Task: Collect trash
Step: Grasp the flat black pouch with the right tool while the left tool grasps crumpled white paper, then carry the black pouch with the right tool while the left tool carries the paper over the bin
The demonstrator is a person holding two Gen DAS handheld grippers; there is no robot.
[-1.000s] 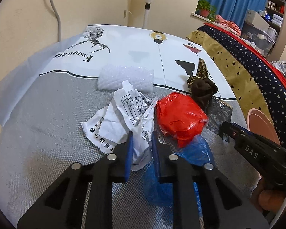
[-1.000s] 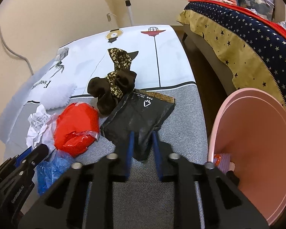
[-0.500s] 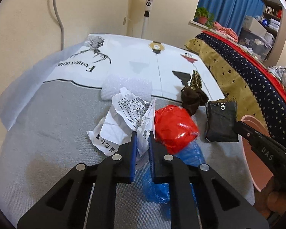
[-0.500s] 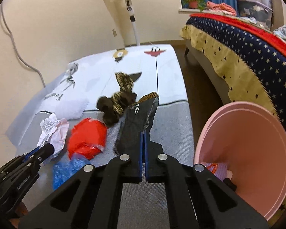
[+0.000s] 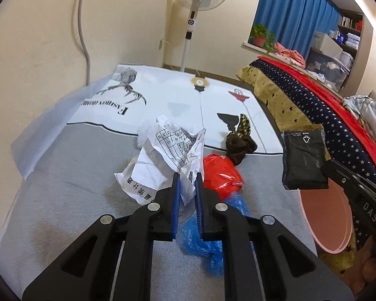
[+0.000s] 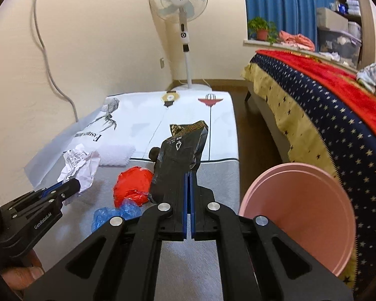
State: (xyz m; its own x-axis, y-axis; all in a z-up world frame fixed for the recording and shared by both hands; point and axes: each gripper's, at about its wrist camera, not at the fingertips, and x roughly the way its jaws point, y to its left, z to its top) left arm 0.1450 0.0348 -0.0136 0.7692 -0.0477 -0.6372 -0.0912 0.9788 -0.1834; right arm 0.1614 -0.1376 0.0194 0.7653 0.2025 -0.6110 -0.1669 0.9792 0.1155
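Two pinched scraps: crumpled paper (image 5: pixel 163 165), glossy black pouch (image 6: pixel 180 160)

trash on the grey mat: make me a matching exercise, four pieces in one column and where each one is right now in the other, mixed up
Things:
1. crumpled white printed paper
2. flat black foil pouch
3. crumpled red plastic bag
4. crumpled blue plastic bag

Places:
A. lying on the mat, touching the blue bag
B. clamped in the right gripper, off the mat
C. lying on the mat nearest the left wrist camera
D. clamped in the left gripper

Pairs: 1-D, 2-B, 3-A, 4-C
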